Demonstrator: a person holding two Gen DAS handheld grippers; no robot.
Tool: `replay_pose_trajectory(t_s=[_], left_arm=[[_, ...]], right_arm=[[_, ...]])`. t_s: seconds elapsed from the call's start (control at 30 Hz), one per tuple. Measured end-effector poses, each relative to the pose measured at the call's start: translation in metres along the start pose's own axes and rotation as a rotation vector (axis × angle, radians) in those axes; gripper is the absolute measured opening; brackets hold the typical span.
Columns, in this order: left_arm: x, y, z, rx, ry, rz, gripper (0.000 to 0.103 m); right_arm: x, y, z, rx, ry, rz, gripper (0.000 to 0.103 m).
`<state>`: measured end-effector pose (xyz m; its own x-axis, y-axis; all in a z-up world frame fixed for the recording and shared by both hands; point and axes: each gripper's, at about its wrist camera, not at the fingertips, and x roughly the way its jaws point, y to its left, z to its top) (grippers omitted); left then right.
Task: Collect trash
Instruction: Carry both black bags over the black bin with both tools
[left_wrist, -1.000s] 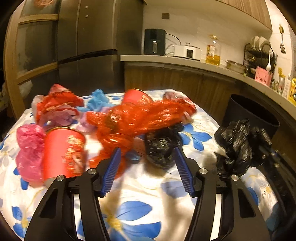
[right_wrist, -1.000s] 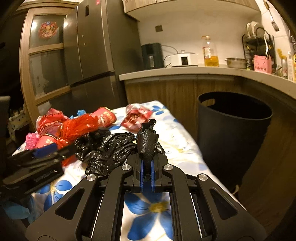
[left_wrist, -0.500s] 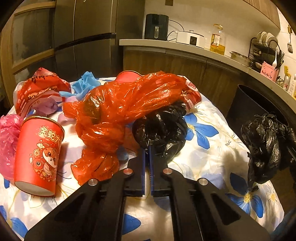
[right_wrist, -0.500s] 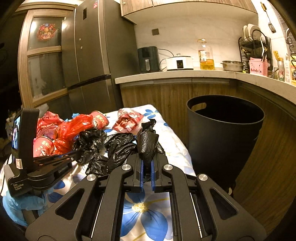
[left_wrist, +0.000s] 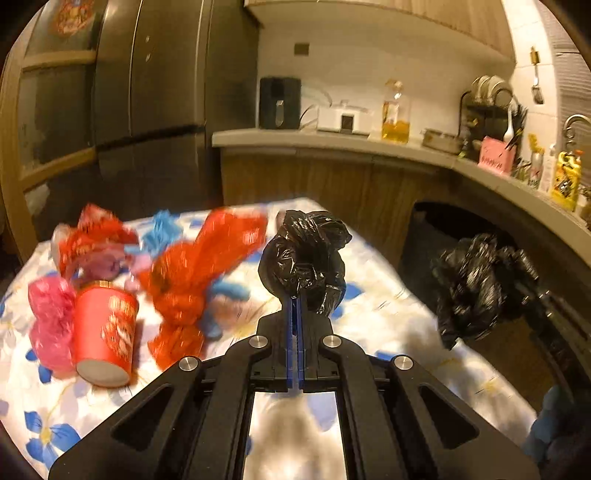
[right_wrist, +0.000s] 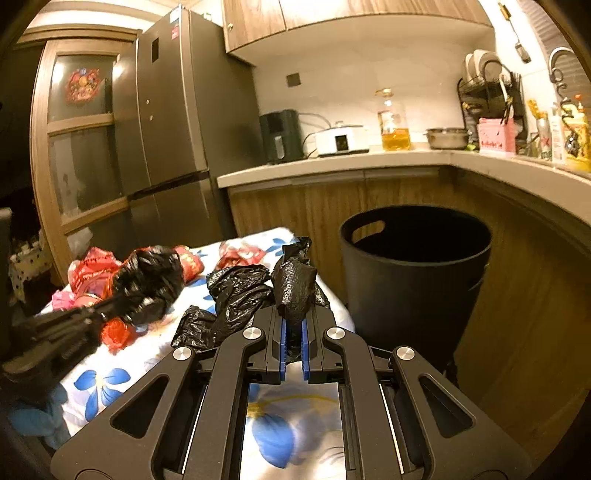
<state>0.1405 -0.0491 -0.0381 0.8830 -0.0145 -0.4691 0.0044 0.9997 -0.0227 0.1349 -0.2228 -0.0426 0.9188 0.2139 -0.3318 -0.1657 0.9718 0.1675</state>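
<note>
A home kitchen: fridge (right_wrist: 173, 110), countertop (right_wrist: 332, 166) with rice cooker (right_wrist: 341, 139), dish rack (right_wrist: 487, 85)

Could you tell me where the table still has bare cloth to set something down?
The near strip of the floral tablecloth in front of both grippers is bare, as is its edge toward the black bin. The far left is crowded: red cup, pink bag, red bag and more wrappers behind them.

On the table (left_wrist: 369, 325) the cup (left_wrist: 103, 332) lies at the left, a knotted bag (left_wrist: 192, 273) just right of it. The bin (right_wrist: 413, 273) stands off the table's right edge — before the counter (right_wrist: 332, 166), which runs behind both.
</note>
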Motion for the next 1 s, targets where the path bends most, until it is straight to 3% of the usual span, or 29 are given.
replay_pose_trajectory(t_s=[0.47,0.8,1.0], left_arm=[[-0.021,-0.068,0.064,0.056,-0.164,-0.117,0.001],[0.01,-0.116,0.09,0.063,-0.202,-0.253,0.001],[0.038,-0.133,0.089,0.062,-0.177,-0.319,0.001]], right_arm=[[-0.036,-0.045,0.044,0.002,-0.188,-0.166,0.006],[-0.029,-0.072,0.068,-0.015,-0.3,-0.289,0.006],[-0.013,-0.09,0.071,-0.026,-0.304,-0.326,0.006]])
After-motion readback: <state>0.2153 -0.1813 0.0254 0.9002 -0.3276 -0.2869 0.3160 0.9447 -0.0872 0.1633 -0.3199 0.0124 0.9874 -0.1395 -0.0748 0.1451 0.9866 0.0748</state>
